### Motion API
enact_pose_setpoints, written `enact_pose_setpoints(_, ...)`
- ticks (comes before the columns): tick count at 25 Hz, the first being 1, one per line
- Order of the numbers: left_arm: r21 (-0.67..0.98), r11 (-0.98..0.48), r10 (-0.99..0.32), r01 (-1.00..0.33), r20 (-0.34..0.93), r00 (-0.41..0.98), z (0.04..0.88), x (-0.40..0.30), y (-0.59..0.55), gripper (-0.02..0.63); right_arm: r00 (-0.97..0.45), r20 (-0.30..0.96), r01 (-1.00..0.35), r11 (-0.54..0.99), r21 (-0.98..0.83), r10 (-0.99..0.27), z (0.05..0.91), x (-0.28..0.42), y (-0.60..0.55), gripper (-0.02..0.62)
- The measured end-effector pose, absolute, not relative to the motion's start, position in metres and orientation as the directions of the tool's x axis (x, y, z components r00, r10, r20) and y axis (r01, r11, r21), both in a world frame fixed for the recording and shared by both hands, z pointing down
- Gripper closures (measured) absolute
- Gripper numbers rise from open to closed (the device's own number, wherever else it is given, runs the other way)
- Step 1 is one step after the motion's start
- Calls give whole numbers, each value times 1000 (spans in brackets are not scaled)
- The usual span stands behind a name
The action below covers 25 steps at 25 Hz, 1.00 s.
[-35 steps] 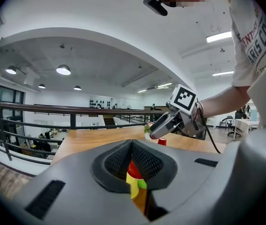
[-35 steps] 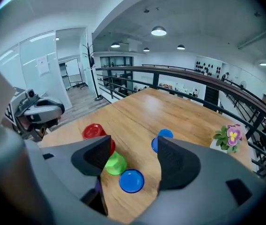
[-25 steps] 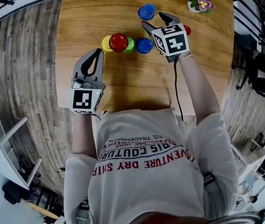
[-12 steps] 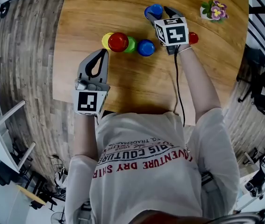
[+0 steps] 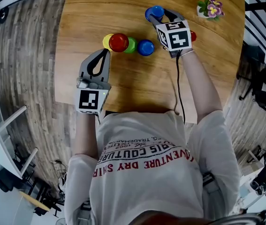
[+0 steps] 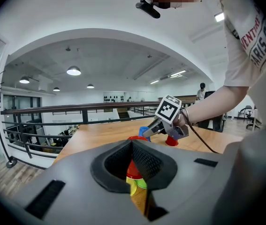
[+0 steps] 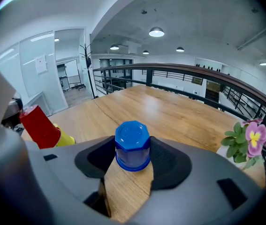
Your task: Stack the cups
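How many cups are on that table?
6. A blue cup stands farthest back; a yellow cup, red cup, green cup and second blue cup sit together mid-table; a second red cup sits right of them. More may be nested.

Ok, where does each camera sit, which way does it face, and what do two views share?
Head view: on the person's head, looking steeply down at the wooden table; torso, arms, left gripper, right gripper show.
Left gripper view: on that gripper, looking across the table past its shut fingers at the red cup; right arm shows.
Right gripper view: on that gripper, facing its fingers, just closing onto the blue cup between them.
Shared: head and left gripper views both show the right gripper.
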<state>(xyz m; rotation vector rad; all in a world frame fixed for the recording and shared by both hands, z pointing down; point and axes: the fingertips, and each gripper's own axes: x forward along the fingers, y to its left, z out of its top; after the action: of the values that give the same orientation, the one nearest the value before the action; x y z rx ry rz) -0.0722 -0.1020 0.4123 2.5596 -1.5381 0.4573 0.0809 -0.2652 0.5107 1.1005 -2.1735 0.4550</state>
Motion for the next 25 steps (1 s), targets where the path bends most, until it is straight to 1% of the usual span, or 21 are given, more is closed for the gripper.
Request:
enact_pose_setpoints(4, -56, -514, -827, -856, 296, 478, 403, -71, -101, 589, -414, 675, -829, 560, -2, -611, 484, 83, -247, 353)
enact_pose_setpoints(13, -59, -588, -790, -806, 256, 557, 386, -80, -83, 589, -420, 659, -831, 556, -2, -625, 440, 66, -187, 353)
enact_pose_setpoints(25, -41, -656, -740, -754, 235, 631, 381, -90, -70, 589, -403, 697, -828, 560, -1, -594, 447, 39, -131, 353)
